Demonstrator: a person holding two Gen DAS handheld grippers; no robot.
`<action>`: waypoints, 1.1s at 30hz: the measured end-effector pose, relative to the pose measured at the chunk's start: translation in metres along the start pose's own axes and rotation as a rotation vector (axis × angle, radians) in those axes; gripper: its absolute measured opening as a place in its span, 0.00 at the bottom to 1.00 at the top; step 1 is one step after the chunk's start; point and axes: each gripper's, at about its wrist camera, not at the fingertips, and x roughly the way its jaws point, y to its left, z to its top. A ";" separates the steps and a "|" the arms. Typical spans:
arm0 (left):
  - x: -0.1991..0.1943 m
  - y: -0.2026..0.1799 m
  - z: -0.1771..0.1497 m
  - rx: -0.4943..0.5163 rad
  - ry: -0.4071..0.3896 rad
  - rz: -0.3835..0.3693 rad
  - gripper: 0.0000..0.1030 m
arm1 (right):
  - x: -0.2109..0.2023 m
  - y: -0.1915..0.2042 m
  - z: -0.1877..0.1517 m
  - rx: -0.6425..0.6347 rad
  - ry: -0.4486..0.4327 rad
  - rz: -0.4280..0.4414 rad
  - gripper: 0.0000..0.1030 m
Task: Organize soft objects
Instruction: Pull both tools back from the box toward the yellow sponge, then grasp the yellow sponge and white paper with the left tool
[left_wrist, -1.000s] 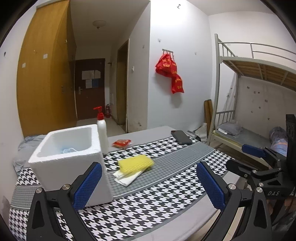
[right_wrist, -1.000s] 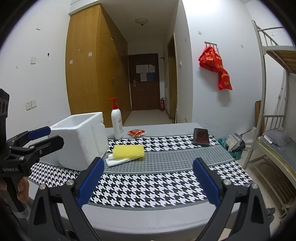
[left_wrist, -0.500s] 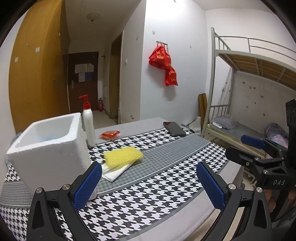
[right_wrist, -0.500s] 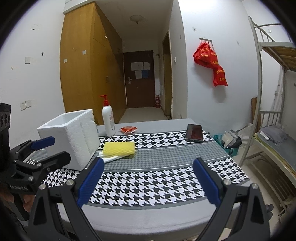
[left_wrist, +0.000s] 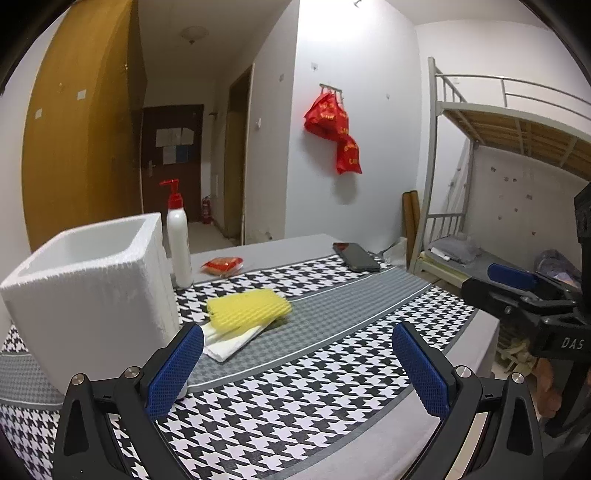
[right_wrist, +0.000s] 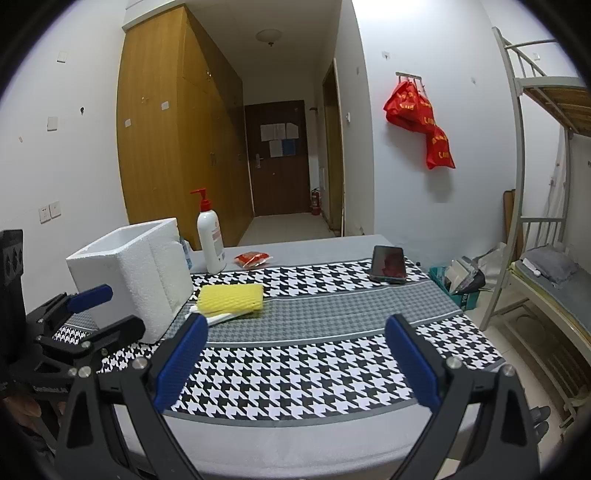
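Both grippers hover at the near edge of the desk (right_wrist: 332, 314) with nothing in them. The left gripper (left_wrist: 295, 365) has its fingers (left_wrist: 177, 369) spread wide, and the right gripper (right_wrist: 295, 354) is spread just as wide.

The thing to sort is the yellow sponge (left_wrist: 247, 308), lying flat on the grey band of the cloth, on top of a folded white cloth (left_wrist: 231, 341) that pokes out from under its near side. Just beside it, at about 9 o'clock, stands the open white foam box (left_wrist: 88, 291), the likely place for soft things; what is inside cannot be seen from here.

From the left gripper the sponge sits at roughly 11 o'clock, a short reach ahead, with the box crowding the left finger. From the right gripper the same sponge (right_wrist: 231, 297) lies at about 11 o'clock too, but farther off. The left looks the nearer.

The sponge's long axis runs across both views, roughly 9 to 3 o'clock, so the fingers as they stand would span its length; a grasp across the short side would call for a turn of the wrist, or a top-down pinch.

A pump bottle (left_wrist: 179, 243), a red packet (left_wrist: 221, 265) and a phone (left_wrist: 356, 257) sit farther back, well apart from the sponge.
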 end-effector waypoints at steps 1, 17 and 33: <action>0.003 0.000 -0.001 0.001 0.009 -0.002 0.99 | 0.002 -0.001 -0.001 0.001 0.003 0.004 0.96; 0.061 0.007 0.017 -0.012 0.084 0.040 0.99 | 0.035 -0.020 -0.002 0.015 0.053 0.005 0.96; 0.123 0.025 0.034 -0.046 0.143 0.108 0.99 | 0.064 -0.032 0.000 0.013 0.111 0.016 0.95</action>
